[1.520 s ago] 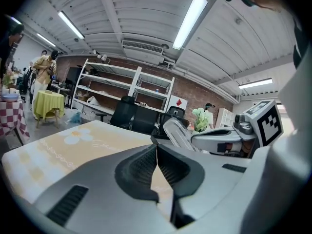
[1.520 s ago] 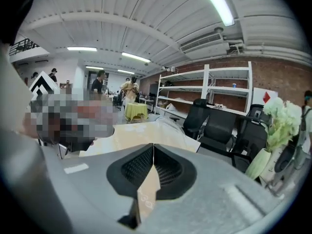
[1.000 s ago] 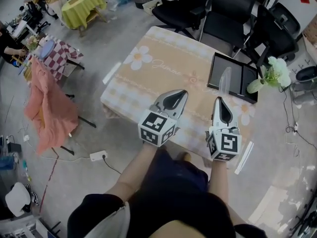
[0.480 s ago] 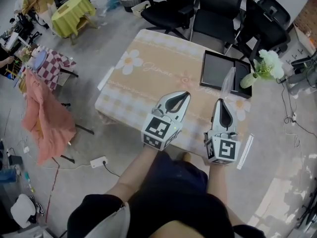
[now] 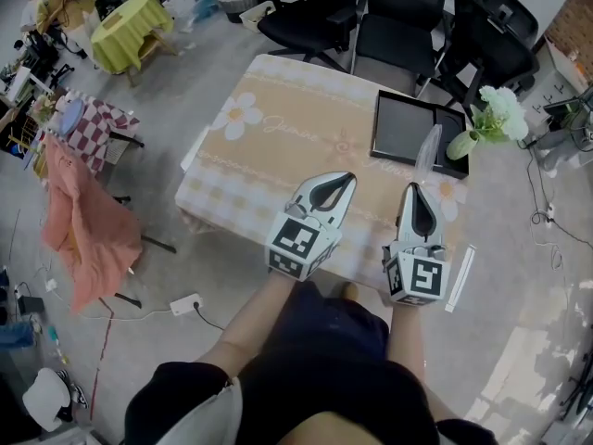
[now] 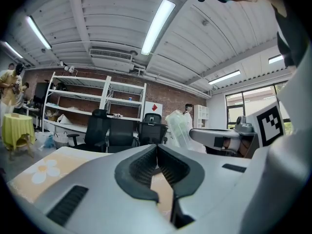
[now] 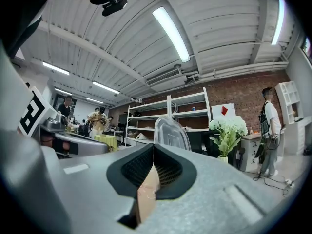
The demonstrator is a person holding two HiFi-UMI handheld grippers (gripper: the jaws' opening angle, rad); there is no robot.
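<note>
Held a clear plastic lid in the right gripper, ribbed black pads pressed together on its lower edge. Stood upright there above the near right part of the worktop: thin, glossy, round-cornered, with a stepped embossed panel. Carried nothing in the left gripper, moulded grey jaws closed flush, pad against pad. Beyond the lid, lay flat on the beige, daisy-printed, check-edged cloth of the worktop: a rectangular black tray, with a slim vase of white flowers at its right edge.
</note>
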